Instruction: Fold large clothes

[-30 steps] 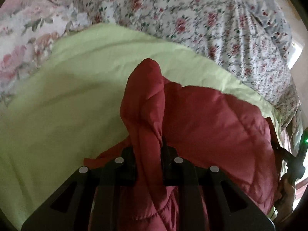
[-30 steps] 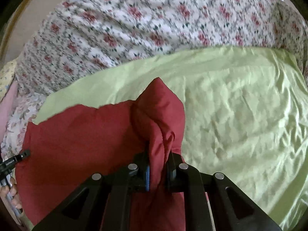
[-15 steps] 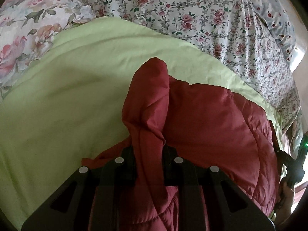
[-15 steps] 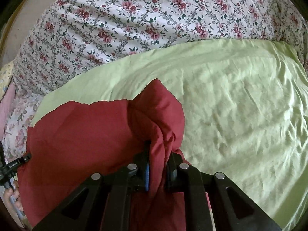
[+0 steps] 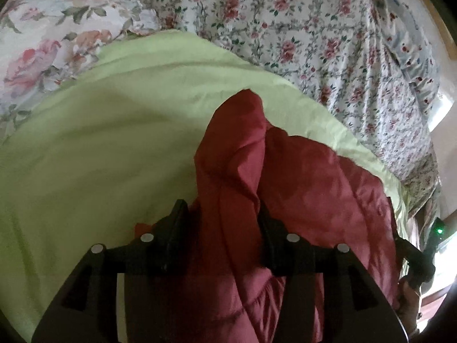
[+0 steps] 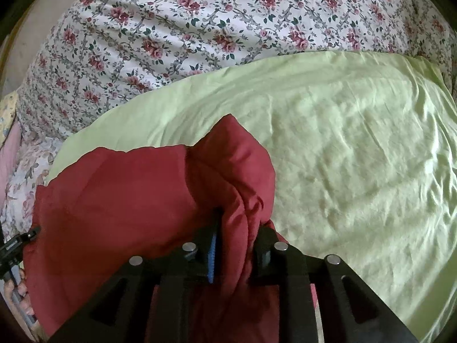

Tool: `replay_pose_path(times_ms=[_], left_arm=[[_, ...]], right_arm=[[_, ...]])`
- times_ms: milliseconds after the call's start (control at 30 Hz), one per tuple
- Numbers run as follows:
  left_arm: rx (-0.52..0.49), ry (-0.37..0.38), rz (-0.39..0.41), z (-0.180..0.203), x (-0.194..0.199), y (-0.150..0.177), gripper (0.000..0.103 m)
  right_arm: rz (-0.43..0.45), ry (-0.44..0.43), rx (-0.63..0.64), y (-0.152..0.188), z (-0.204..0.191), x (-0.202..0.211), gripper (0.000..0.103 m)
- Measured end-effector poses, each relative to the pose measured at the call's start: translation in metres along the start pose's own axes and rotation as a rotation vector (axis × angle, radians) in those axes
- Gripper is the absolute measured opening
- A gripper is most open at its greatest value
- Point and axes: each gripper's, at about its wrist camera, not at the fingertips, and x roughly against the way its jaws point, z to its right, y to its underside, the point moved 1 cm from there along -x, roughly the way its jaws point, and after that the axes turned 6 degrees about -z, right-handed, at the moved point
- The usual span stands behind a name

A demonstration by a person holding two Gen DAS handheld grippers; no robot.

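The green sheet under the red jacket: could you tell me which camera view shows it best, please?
The right wrist view: the green sheet fills its right half, wrinkles sharp, far edge meeting the floral bedding. The left wrist view shows it blurrier, with the red jacket covering its right side.

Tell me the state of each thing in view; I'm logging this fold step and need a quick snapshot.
Red padded jacket: lifted at two bunched spots, the span between them sagging over the sheet.
Left claw: shut on the jacket, fabric bulging up between the fingers.
Right claw: shut on the jacket, fabric bunched above it.
Green sheet: spread flat, lightly wrinkled.
Floral bedcover: spread beneath the sheet, creased.
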Motion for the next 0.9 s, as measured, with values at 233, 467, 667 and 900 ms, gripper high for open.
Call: replay_pose_path(times_ms=[233,467,667,900], left_arm=[[-0.115,-0.017,0.103,0.026,0.047,0.023,0.056],[-0.207,-0.050,0.103,0.038,0.059,0.052,0.056],[-0.215,-0.024,0.100,0.036,0.071,0.071,0.056],[-0.263,0.013,0.072,0.047,0.078,0.099,0.056]], right_arm=[[0.042,0.026,-0.035,0.005,0.004,0.015,0.043],[0.154,0.043,0.051,0.029,-0.013,0.060,0.051],[0.163,0.013,0.085,0.063,-0.021,0.087,0.051],[0.105,-0.017,0.110,0.107,-0.026,0.098,0.052]])
